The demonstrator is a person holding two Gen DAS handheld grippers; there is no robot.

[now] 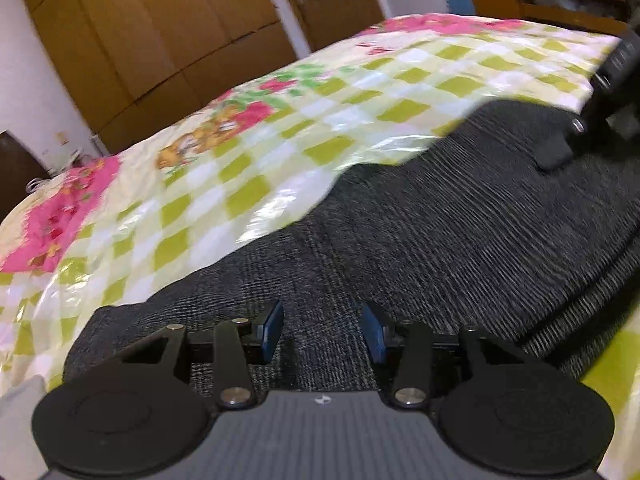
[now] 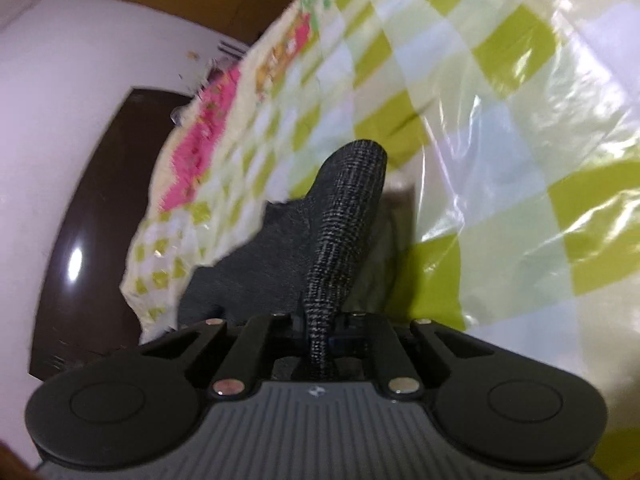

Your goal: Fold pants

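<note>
- Left wrist view: the left tool (image 1: 322, 330) has its two blue-padded fingers (image 1: 272, 326) spread wide, gripping nothing; dark cloth lies under the gap between them.
- The pants (image 1: 440, 220), dark grey with a fine weave, lie spread on the bed's checked green-and-white cover (image 1: 280, 120), their long axis running from the near left corner up toward the far right.
- At the upper right edge of this view the right tool (image 1: 608, 92) sits at the far end of the pants, touching the cloth.
- Right wrist view: the right tool (image 2: 324, 334) is clamped on a bunched fold of the pants (image 2: 344, 232); the cloth rises from between the closed fingers as a narrow ridge pointing away from the camera.
- Only this view shows the pinch itself and the glossy sheen of the cover (image 2: 500, 120).
- Only the left view shows the full spread of the pants, the wooden wardrobe doors (image 1: 160, 40) and a wooden shelf (image 1: 540, 0) beyond the bed.
</note>
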